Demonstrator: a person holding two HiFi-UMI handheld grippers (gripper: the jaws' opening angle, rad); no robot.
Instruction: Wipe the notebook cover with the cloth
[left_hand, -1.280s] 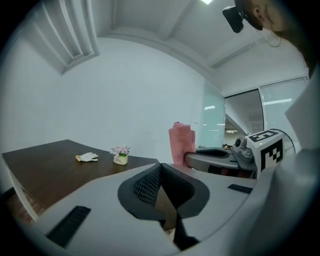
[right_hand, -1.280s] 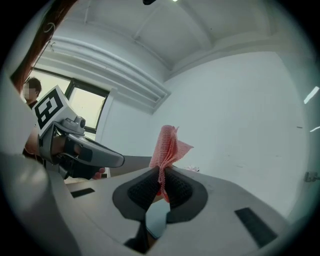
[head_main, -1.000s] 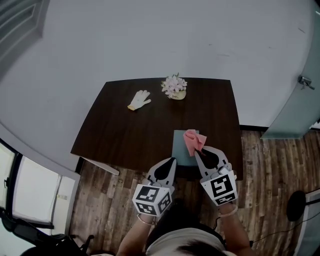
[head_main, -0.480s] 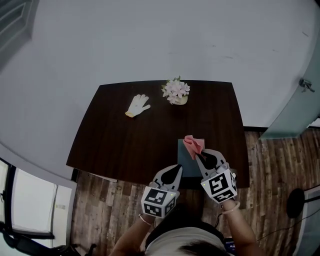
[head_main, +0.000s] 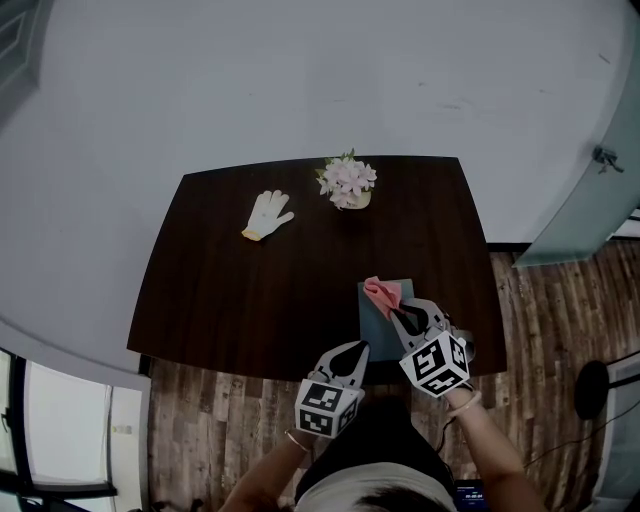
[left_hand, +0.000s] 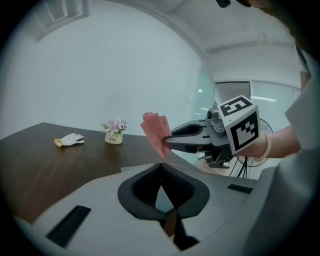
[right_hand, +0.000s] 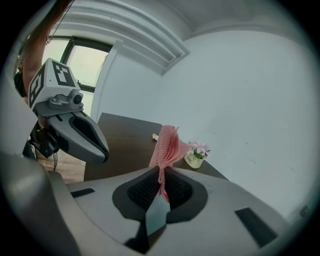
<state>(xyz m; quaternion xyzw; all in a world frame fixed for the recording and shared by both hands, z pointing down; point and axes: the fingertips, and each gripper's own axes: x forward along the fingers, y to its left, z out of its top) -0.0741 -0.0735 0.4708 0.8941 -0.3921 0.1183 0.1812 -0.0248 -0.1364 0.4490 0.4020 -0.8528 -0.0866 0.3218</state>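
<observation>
A teal notebook (head_main: 378, 318) lies flat near the front right edge of the dark table (head_main: 250, 280). My right gripper (head_main: 398, 311) hovers over the notebook, shut on a pink cloth (head_main: 384, 293) that sticks up past its tips. The same cloth (right_hand: 167, 145) rises from the closed jaws in the right gripper view, and the left gripper view shows the cloth (left_hand: 156, 132) held in the right gripper (left_hand: 165, 142). My left gripper (head_main: 360, 345) is shut and empty, at the table's front edge just left of the notebook.
A small pot of pink flowers (head_main: 346, 182) stands at the back of the table. A white glove (head_main: 266, 213) lies to its left. Wooden floor runs along the table's front and right. A glass door (head_main: 590, 190) stands at the right.
The right gripper and its cloth have shifted slightly right and back over the notebook. The left gripper has drawn nearer to the front edge. The head camera has moved a little.
</observation>
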